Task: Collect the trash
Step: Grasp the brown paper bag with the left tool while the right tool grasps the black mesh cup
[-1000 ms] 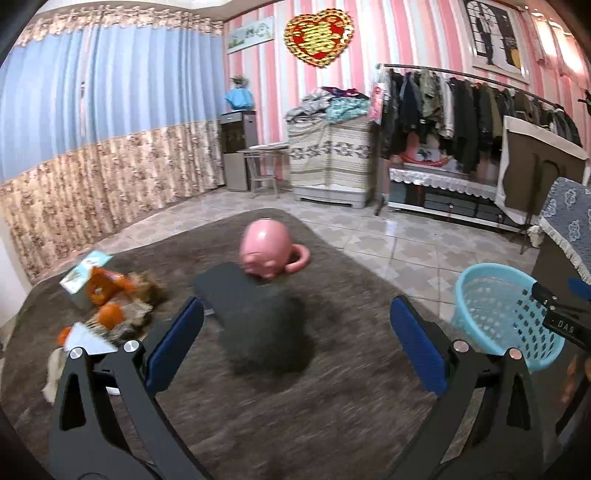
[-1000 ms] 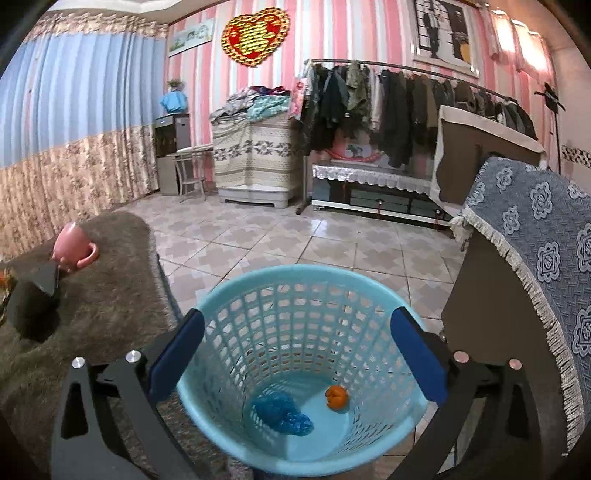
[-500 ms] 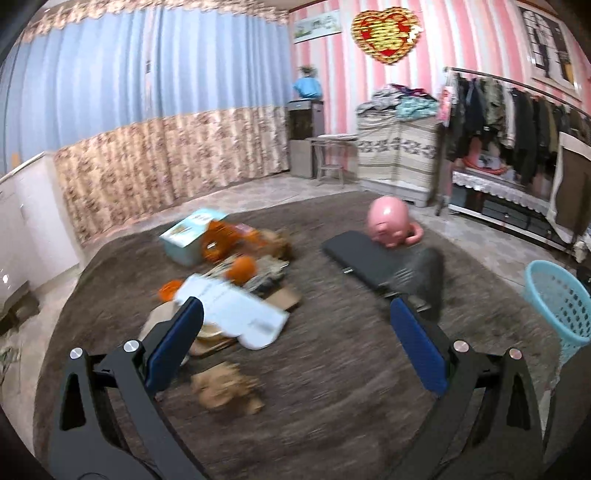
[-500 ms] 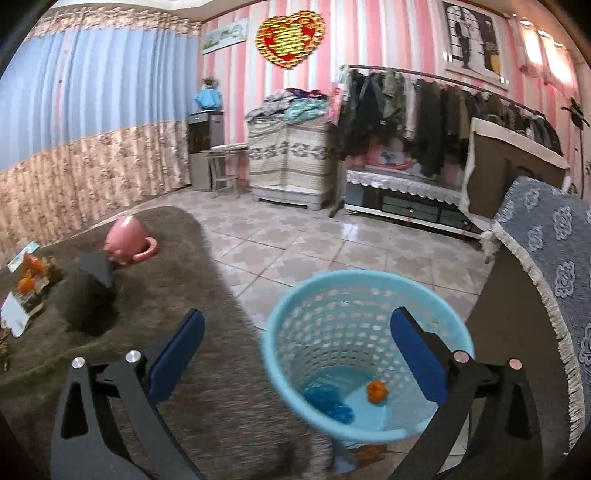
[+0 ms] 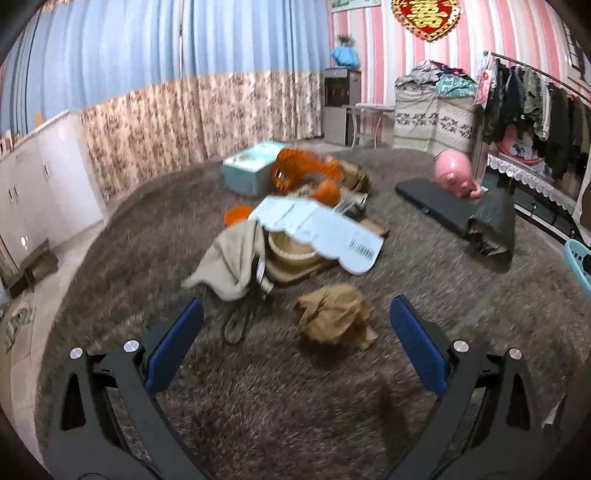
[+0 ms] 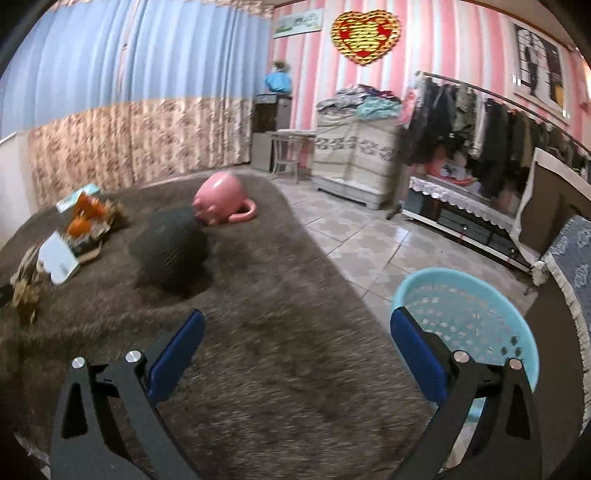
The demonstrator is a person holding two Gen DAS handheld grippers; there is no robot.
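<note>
While both tongs [image 5: 296,338] [image 6: 297,341] gape wide and empty, the crumpled brown paper [image 5: 335,318] lies with no clear long axis.

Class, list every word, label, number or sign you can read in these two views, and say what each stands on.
None can be read with certainty.
White flat package: a barcode and print, too blurred.
Red-and-gold heart wall ornament: gold character, too blurred to read.
Light blue box: top print illegible.
Framed wall picture: too small.
</note>
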